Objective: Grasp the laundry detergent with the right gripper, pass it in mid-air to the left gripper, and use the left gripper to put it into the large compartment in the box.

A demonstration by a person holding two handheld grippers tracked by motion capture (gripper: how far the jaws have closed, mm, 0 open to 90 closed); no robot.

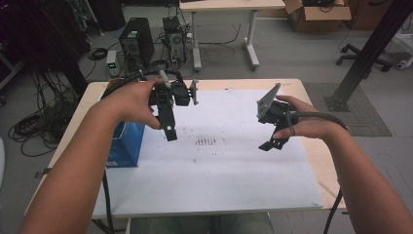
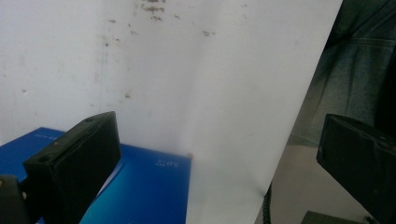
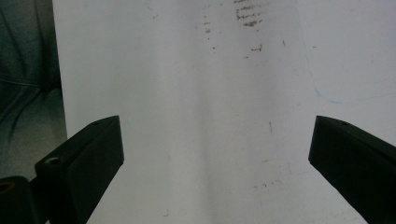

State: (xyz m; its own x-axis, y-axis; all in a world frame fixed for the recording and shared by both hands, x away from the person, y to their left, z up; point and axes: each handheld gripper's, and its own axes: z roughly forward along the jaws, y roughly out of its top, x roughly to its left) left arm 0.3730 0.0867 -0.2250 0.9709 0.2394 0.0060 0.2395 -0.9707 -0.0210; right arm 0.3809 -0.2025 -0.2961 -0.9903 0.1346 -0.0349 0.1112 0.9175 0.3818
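Observation:
Both hands hold grippers in the air above a white board (image 1: pixel 219 170) that covers the wooden table. My left gripper (image 1: pixel 170 134) points down over the board's left part, just right of a blue box (image 1: pixel 127 144). In the left gripper view this gripper (image 2: pixel 219 135) is open, its jaws wide apart with nothing between them, and the blue box (image 2: pixel 140 186) lies below the left jaw. My right gripper (image 1: pixel 272 144) hovers over the board's right part. Its own view shows the right gripper (image 3: pixel 217 130) open above bare white board (image 3: pixel 187 93).
Brown stains (image 1: pixel 205 142) mark the board's middle. The person's trousers (image 2: pixel 355 70) lie past the board's near edge. Beyond the table stand computer towers (image 1: pixel 137 41), floor cables (image 1: pixel 34 126), a second desk (image 1: pixel 229 5) and a black post (image 1: pixel 370 48).

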